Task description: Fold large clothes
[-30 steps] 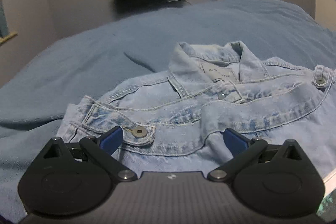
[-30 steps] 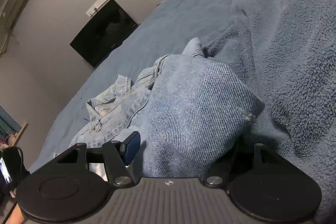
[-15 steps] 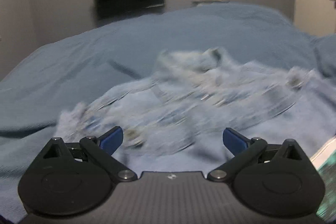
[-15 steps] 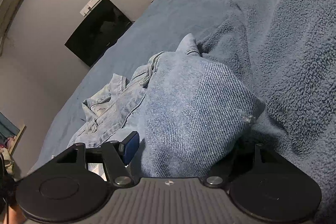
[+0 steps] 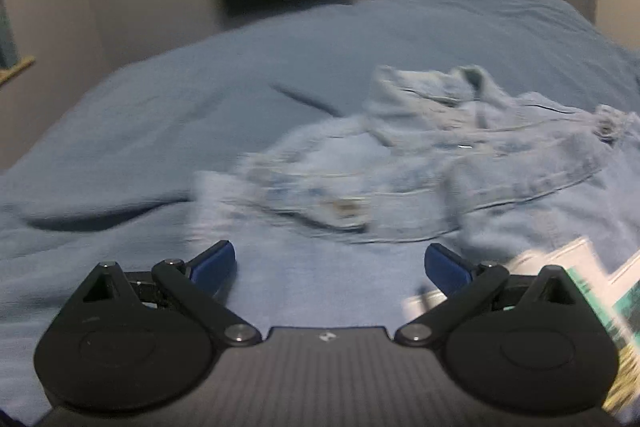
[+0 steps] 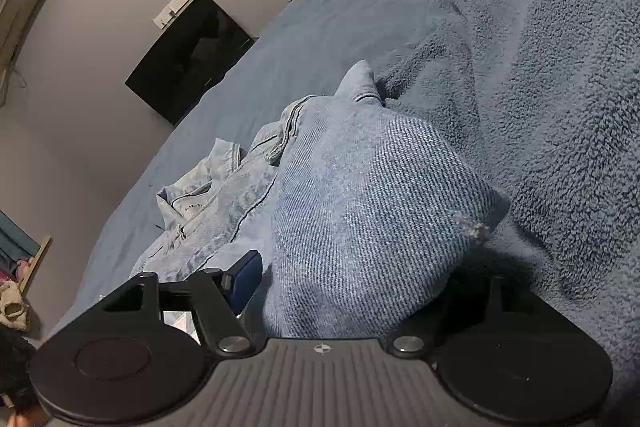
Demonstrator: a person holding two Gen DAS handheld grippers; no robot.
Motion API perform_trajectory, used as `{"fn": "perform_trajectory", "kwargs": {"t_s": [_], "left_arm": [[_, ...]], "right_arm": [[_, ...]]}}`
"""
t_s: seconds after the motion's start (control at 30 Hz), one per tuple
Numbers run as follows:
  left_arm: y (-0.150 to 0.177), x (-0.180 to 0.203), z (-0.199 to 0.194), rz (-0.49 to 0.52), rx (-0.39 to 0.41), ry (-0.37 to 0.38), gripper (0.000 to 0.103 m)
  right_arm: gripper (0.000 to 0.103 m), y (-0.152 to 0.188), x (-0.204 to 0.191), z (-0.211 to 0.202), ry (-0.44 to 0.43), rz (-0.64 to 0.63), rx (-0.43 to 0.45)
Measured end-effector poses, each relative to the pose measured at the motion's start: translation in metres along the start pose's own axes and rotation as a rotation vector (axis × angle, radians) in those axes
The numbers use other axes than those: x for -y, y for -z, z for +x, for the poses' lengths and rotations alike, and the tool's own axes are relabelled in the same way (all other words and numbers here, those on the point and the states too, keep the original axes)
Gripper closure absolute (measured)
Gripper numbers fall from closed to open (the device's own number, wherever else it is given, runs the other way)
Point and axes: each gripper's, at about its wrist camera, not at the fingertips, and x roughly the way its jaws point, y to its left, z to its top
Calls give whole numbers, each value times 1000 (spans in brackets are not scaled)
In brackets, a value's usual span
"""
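Two grippers over one denim jacket point(image 5: 460, 167), spread on the blue bed point(image 5: 200, 107). Left gripper point(image 5: 330, 267): jaws wide, empty, short of the hem. Right gripper point(image 6: 352, 279): jaws opening around a folded denim corner. Likely releasing a fold; next, a fresh grip on the near hem.
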Motion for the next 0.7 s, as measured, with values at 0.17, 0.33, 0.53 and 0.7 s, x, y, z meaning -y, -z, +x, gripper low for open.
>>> {"fn": "perform_trajectory", "kwargs": {"t_s": [0.17,0.33,0.53,0.7], "left_arm": [[21,-44,-18,-21,-72,-89,3],[38,-67,-10,-135,-183,-26,4],[46,-71,-16,-180,-164,1,4],[48,-89,-15,-290,-139,72,4]], "right_arm": [[37,-4,-1,-7,0,0,28],[48,-4,-1,-23,14,-17,66],[58,-8,-12,-33,56,-59,97],[64,-1,-81,-48,114,-361,191]]}}
